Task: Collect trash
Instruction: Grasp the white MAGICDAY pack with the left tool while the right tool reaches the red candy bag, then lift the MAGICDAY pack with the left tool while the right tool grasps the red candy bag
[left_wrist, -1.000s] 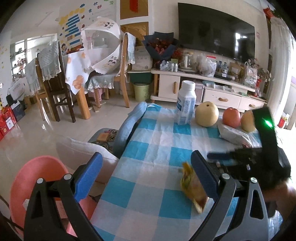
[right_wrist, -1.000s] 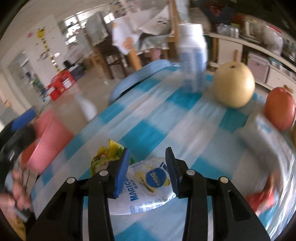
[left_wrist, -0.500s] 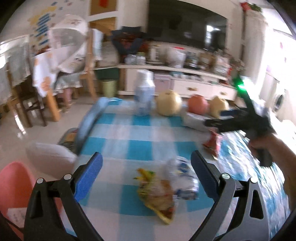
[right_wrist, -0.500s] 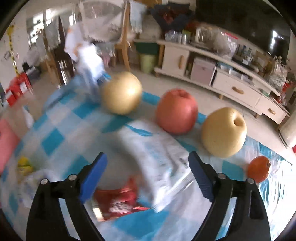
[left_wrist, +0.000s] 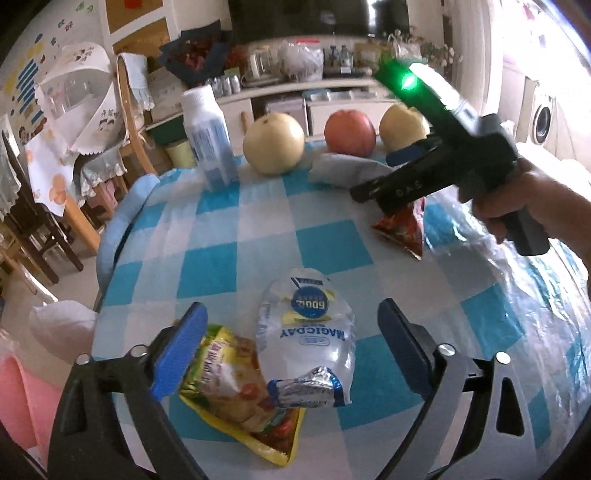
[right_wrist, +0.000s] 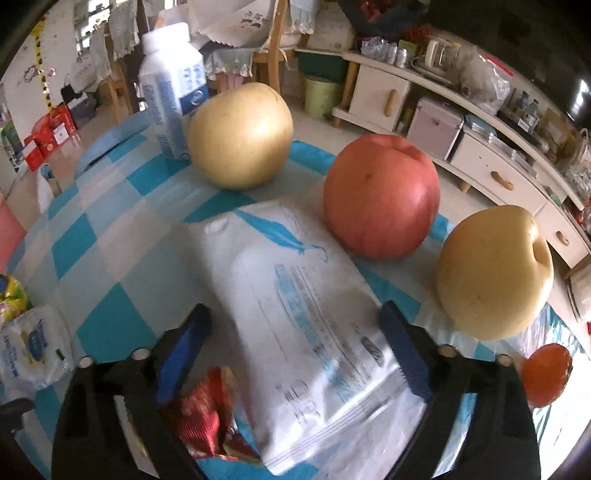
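On the blue-checked tablecloth (left_wrist: 332, 243) lie a yellow snack wrapper (left_wrist: 229, 384) and a white Magicday wrapper (left_wrist: 306, 332), side by side. My left gripper (left_wrist: 291, 350) hangs just over them, both between its wide jaws, which are closing; the left pad is right beside the yellow wrapper. Further right, a hand holds my right gripper (right_wrist: 295, 350) above a large white packet (right_wrist: 306, 314) and a red wrapper (right_wrist: 207, 406) (left_wrist: 400, 229). Its jaws are closing too, with both of these between them and no pad pressing.
A milk bottle (left_wrist: 208, 136), two pears (right_wrist: 240, 136) (right_wrist: 495, 273), a red apple (right_wrist: 380, 195) and a small orange fruit (right_wrist: 546, 373) stand along the table's far side. A pink bin (left_wrist: 14, 398) is at the lower left, chairs and a TV cabinet beyond.
The right gripper let go of the Magicday wrapper, opened wide and swung right over the white packet and red wrapper. The left gripper came down and in over the two wrappers.
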